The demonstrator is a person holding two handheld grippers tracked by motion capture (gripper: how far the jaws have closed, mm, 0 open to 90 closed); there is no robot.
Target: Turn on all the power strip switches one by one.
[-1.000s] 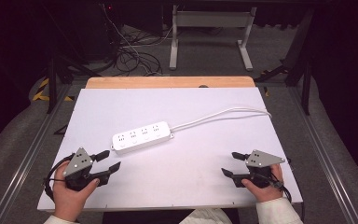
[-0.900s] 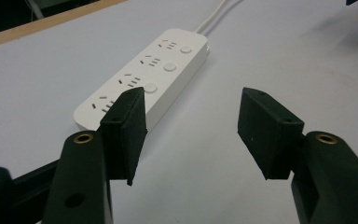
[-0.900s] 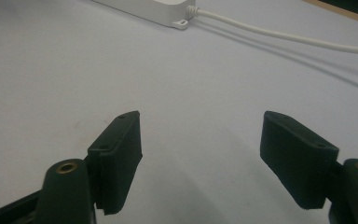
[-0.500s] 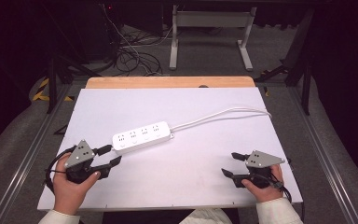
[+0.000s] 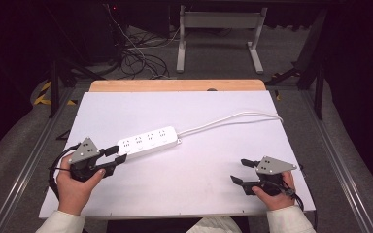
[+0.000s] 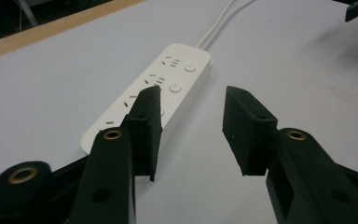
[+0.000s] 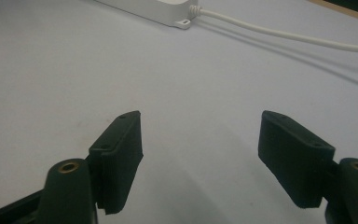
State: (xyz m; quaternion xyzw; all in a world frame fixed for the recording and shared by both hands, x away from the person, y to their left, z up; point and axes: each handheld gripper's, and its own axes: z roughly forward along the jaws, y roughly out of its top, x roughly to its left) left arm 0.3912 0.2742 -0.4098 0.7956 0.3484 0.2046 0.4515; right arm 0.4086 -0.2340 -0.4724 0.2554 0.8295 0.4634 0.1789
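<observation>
Both tongs released: left tongs point(image 5: 118, 154) narrowing at power strip point(image 5: 148, 141) end, nothing between; right tongs point(image 5: 240, 171) nr table point(image 5: 184, 109) front edge.

Left tool point(image 6: 191, 126) hides the power strip's point(image 6: 168, 84) near end.

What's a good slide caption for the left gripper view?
Left gripper, jaws apart and just closing, lines up on the near end of a white power strip.
</observation>
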